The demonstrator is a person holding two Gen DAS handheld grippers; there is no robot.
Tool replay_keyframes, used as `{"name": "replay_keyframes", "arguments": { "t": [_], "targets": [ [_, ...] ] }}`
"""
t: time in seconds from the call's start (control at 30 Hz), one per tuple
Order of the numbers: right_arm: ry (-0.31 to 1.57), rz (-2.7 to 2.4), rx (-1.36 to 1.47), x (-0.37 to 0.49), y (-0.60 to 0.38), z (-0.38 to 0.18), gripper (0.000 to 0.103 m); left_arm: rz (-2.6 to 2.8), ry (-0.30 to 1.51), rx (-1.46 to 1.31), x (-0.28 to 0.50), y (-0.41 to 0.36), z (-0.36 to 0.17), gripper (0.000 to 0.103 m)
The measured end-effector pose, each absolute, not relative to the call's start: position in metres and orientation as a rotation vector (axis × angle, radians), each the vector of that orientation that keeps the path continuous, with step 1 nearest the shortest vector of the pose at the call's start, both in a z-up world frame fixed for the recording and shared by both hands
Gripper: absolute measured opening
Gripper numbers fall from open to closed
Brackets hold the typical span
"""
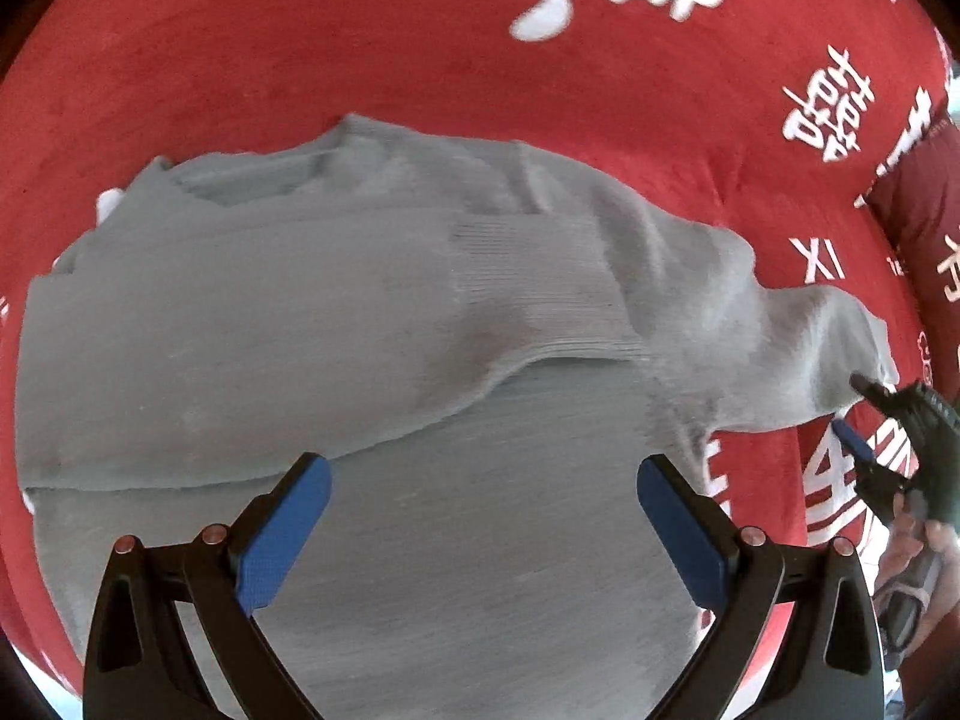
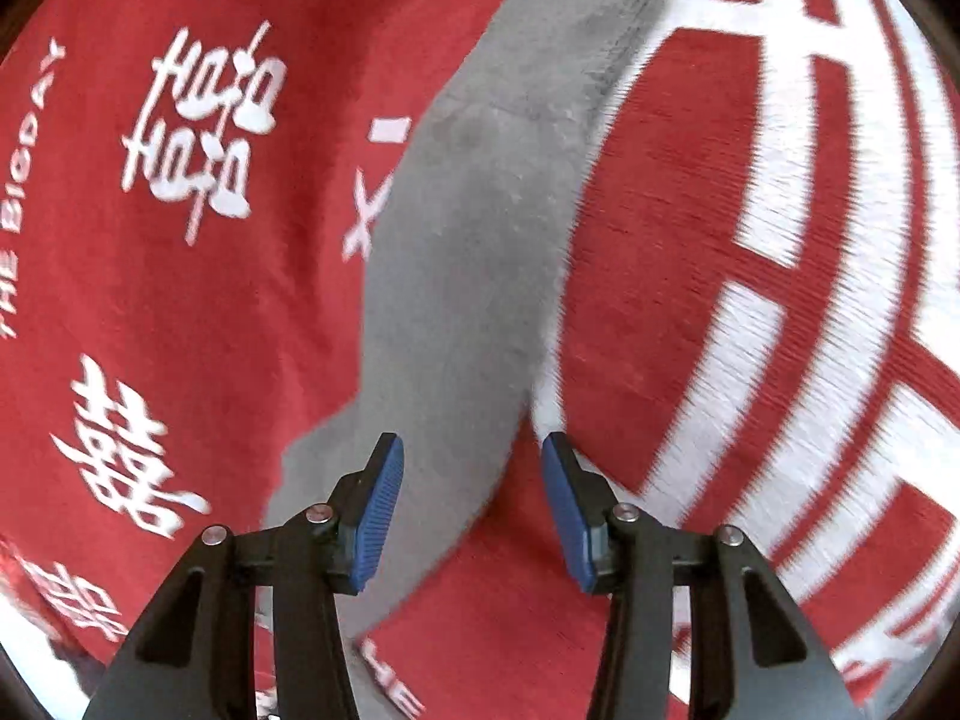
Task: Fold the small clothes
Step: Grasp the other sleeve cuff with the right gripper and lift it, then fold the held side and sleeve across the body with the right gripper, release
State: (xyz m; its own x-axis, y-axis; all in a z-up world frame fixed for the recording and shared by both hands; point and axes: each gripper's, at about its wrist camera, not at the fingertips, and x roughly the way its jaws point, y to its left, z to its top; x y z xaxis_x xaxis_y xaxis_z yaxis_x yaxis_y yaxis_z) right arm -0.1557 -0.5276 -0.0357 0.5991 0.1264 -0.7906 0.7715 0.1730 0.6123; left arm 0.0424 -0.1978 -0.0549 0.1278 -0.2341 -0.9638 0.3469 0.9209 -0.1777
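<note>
A small grey knit sweater (image 1: 300, 312) lies on a red cloth with white lettering (image 1: 420, 60). One sleeve is folded across its body, its ribbed cuff (image 1: 540, 282) near the middle. The other sleeve (image 1: 798, 354) stretches out to the right. My left gripper (image 1: 483, 516) is open and empty, just above the sweater's lower body. My right gripper (image 2: 471, 498) is open, with the end of the outstretched sleeve (image 2: 468, 228) between its jaws, not clamped. It also shows in the left wrist view (image 1: 858, 414) at the sleeve's end.
The red cloth (image 2: 180, 300) covers the whole surface around the sweater. A red padded item (image 1: 912, 210) lies at the far right. The person's hand (image 1: 918, 546) holds the right gripper at the right edge.
</note>
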Motion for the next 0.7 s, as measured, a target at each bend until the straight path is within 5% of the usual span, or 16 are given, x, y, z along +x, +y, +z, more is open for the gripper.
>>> {"name": "replay_keyframes", "arguments": {
  "t": [0.3, 0.37, 0.4, 0.7],
  "targets": [
    [0.737, -0.432, 1.472, -0.130, -0.529, -0.056, 0.048, -0.451, 1.366, 0.156, 0.032, -0.221, -0.055, 0.103],
    [0.748, -0.422, 1.531, -0.129, -0.529, -0.061, 0.012, -0.455, 1.367, 0.154, 0.032, -0.217, -0.053, 0.103],
    [0.757, -0.422, 1.545, -0.129, -0.530, -0.062, 0.009, -0.453, 1.365, 0.154, 0.032, -0.217, -0.053, 0.103],
    [0.752, -0.245, 1.420, -0.104, -0.514, -0.008, 0.008, -0.378, 1.284, 0.160, 0.054, -0.191, -0.044, 0.103]
  ]
}}
